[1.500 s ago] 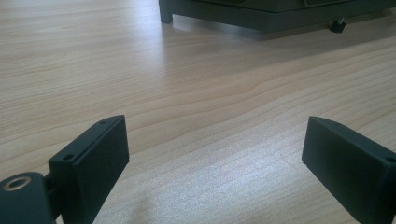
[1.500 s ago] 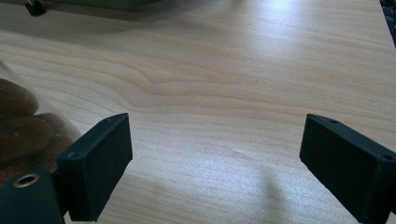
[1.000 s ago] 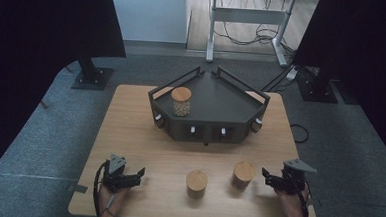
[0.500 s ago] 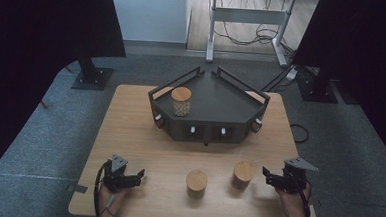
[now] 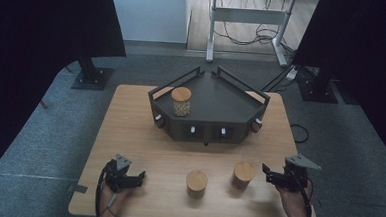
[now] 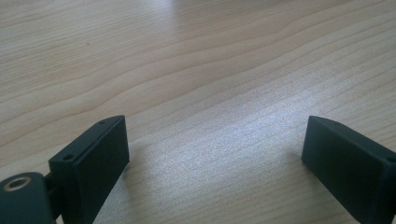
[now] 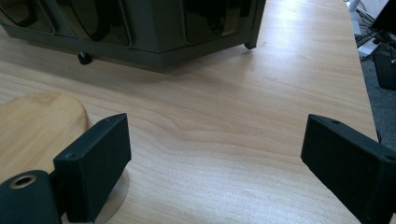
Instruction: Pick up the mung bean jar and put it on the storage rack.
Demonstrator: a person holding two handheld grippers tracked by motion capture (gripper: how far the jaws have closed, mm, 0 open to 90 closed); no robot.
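- The right gripper is at the lower right of the high view, released, with nothing between its jaws; its tips point to the left, toward a jar with wooden lid that stands near it on the wooden table
- In the right gripper view this lid is at the left edge, beside the left jaw
- A second lidded jar stands at the lower centre
- The left gripper rests at the lower left, jaws apart, holding nothing
- A third jar stands on the dark tray at the centre
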